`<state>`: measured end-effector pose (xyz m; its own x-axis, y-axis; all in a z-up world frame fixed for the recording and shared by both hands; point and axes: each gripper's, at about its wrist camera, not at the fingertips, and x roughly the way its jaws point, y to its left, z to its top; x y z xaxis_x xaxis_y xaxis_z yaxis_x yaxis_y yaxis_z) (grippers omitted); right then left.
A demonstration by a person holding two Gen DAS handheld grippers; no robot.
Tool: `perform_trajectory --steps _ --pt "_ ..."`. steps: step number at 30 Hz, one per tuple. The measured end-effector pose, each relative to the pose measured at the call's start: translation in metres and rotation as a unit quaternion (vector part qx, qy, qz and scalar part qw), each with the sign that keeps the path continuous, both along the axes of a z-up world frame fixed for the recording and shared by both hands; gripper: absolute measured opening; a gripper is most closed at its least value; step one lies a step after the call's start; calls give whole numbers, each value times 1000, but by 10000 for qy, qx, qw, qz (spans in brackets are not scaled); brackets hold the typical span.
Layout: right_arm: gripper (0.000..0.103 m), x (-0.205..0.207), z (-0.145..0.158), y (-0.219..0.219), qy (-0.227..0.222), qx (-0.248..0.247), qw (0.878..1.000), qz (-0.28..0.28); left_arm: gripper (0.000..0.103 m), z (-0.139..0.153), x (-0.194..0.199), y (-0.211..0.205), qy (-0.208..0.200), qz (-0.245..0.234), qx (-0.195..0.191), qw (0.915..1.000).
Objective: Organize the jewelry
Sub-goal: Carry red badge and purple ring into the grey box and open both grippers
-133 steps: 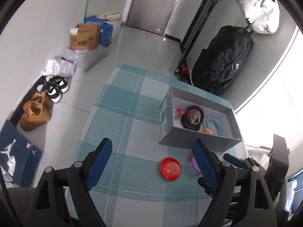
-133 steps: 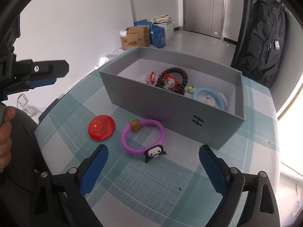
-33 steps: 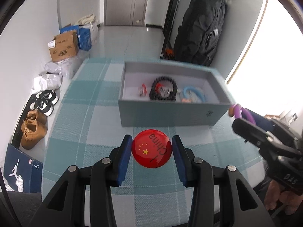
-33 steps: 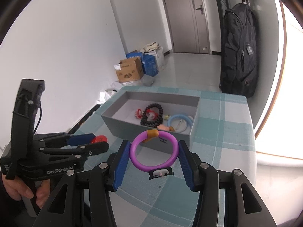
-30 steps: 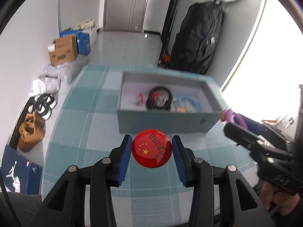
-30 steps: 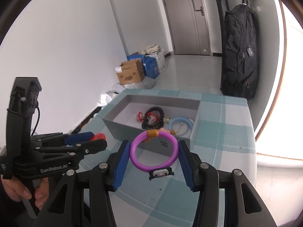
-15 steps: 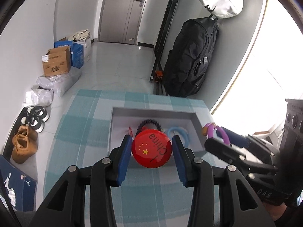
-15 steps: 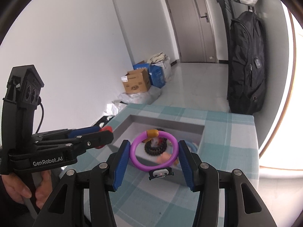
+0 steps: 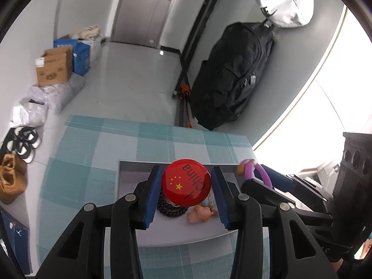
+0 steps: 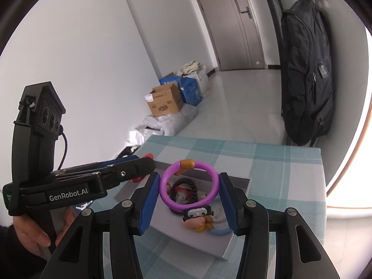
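Note:
My left gripper (image 9: 186, 187) is shut on a round red China badge (image 9: 186, 181) and holds it above the open grey box (image 9: 130, 200). My right gripper (image 10: 189, 190) is shut on a purple bracelet (image 10: 190, 186) with a small black-and-white charm, also above the box (image 10: 193, 239). The bracelet shows at the right of the left wrist view (image 9: 255, 172). In the box lie a black bead bracelet (image 10: 183, 189), a light blue ring (image 10: 219, 231) and a small pink figure (image 9: 200, 212). The left gripper shows in the right wrist view (image 10: 139, 165).
The box sits on a table with a teal checked cloth (image 9: 93, 153). A black backpack (image 9: 232, 79) leans against the far wall. Cardboard boxes (image 9: 53, 69), bags and shoes (image 9: 22, 143) lie on the floor at left.
Both grippers have moved forward over the box with the badge and the bracelet held. The box now lies directly beneath the fingers.

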<state>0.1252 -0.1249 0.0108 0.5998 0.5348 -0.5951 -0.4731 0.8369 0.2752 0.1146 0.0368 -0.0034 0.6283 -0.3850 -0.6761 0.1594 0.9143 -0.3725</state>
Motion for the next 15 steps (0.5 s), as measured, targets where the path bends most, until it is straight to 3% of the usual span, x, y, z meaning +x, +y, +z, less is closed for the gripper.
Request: perform_trajectory --steps 5,15 --pt "50 9 -7 -2 114 -52 9999 -32 37 -8 6 -3 168 -177 -55 9997" --pt "50 20 -18 -1 349 -101 9993 -47 37 -16 16 2 441 -89 -190 9988"
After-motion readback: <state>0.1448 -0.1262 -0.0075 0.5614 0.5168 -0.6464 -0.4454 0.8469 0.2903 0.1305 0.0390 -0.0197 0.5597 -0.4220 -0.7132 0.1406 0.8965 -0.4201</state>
